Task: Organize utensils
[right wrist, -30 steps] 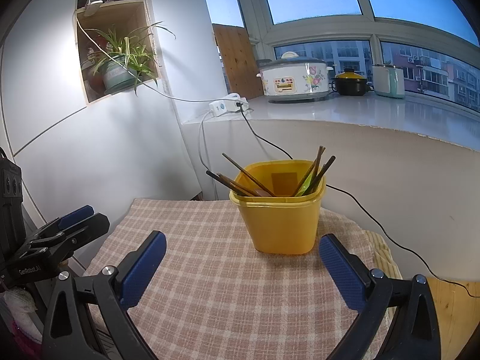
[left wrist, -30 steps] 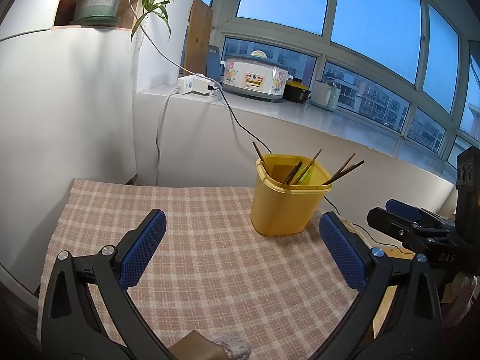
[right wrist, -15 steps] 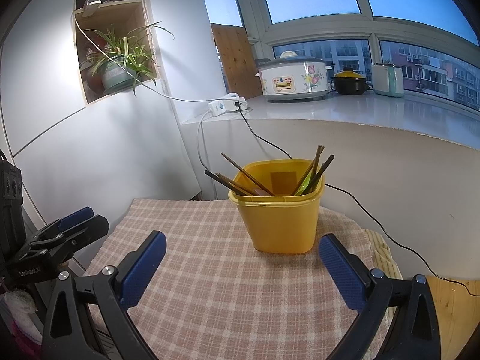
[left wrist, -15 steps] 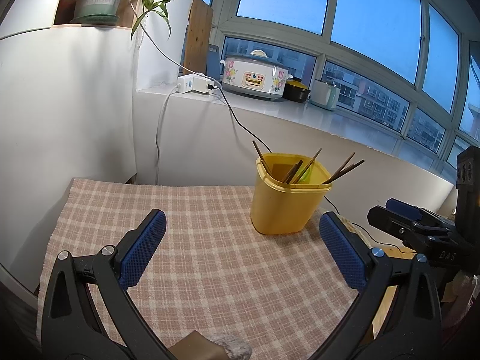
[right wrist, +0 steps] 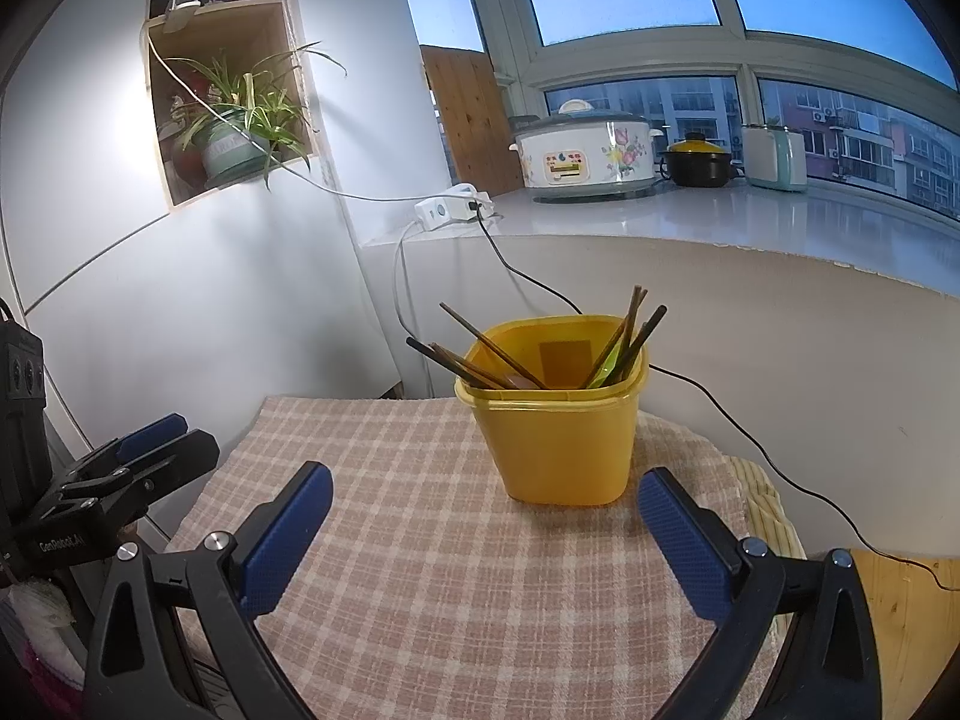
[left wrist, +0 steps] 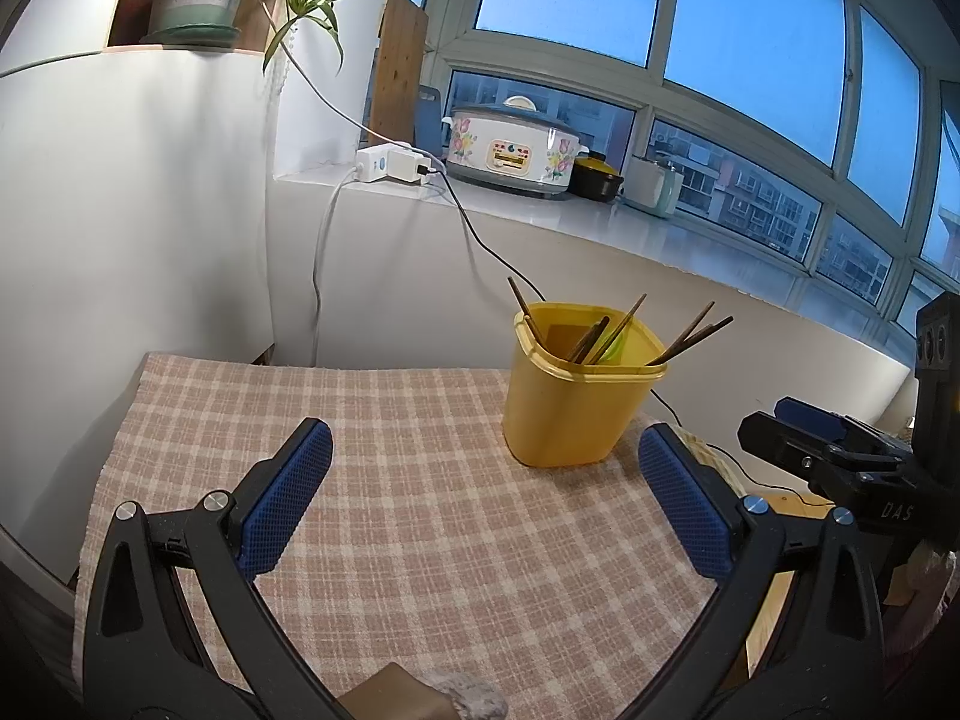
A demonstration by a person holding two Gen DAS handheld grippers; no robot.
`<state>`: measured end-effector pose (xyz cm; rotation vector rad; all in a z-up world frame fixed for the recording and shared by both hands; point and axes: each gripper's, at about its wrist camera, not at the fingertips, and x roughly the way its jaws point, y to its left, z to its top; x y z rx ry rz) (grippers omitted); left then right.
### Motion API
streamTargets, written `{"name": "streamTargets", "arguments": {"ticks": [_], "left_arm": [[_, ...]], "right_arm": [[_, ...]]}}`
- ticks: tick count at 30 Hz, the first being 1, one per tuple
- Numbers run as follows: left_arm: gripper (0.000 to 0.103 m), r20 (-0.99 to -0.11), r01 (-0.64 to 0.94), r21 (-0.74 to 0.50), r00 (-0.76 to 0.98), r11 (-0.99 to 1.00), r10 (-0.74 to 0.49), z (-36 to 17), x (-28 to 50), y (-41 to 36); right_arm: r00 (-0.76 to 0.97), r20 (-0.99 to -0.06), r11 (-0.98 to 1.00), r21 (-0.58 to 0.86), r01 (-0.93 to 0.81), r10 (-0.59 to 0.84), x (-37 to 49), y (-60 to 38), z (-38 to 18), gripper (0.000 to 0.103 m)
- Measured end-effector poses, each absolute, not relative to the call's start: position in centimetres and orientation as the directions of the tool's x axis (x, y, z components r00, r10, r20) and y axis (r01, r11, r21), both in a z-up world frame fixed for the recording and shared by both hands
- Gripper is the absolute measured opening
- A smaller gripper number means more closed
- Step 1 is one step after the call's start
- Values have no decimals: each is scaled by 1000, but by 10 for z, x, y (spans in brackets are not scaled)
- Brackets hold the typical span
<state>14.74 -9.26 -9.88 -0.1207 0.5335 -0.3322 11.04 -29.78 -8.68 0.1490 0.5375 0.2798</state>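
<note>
A yellow plastic cup (left wrist: 570,402) (right wrist: 555,414) stands upright on a pink checked cloth (left wrist: 390,480) (right wrist: 456,540). Several dark wooden chopsticks (left wrist: 690,336) (right wrist: 480,348) lean out of it, and something green (right wrist: 606,366) shows inside. My left gripper (left wrist: 480,498) hovers open over the cloth, short of the cup, with nothing between its blue pads. My right gripper (right wrist: 480,534) is likewise open and empty, the cup ahead and slightly right of centre. Each gripper shows at the edge of the other's view: the right one (left wrist: 840,456), the left one (right wrist: 120,474).
A white wall rises behind the cloth, with a black cable (right wrist: 750,438) running down past the cup. The windowsill above carries a slow cooker (right wrist: 585,156), a small pot (right wrist: 699,159) and a power strip (left wrist: 390,165). A potted plant (right wrist: 234,132) sits in a wall niche. Wooden floor (right wrist: 900,612) lies right.
Both grippers have drawn back very slightly from the cup; it looks a touch smaller and higher in the views. Nothing was grasped or released.
</note>
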Motion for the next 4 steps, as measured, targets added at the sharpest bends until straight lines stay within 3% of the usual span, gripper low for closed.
{"name": "streamTargets", "arguments": {"ticks": [4], "left_arm": [[103, -473, 280, -189, 814, 941, -337, -101, 147, -93]], "right_arm": [[821, -487, 952, 210, -221, 298, 111, -298, -88, 103]]}}
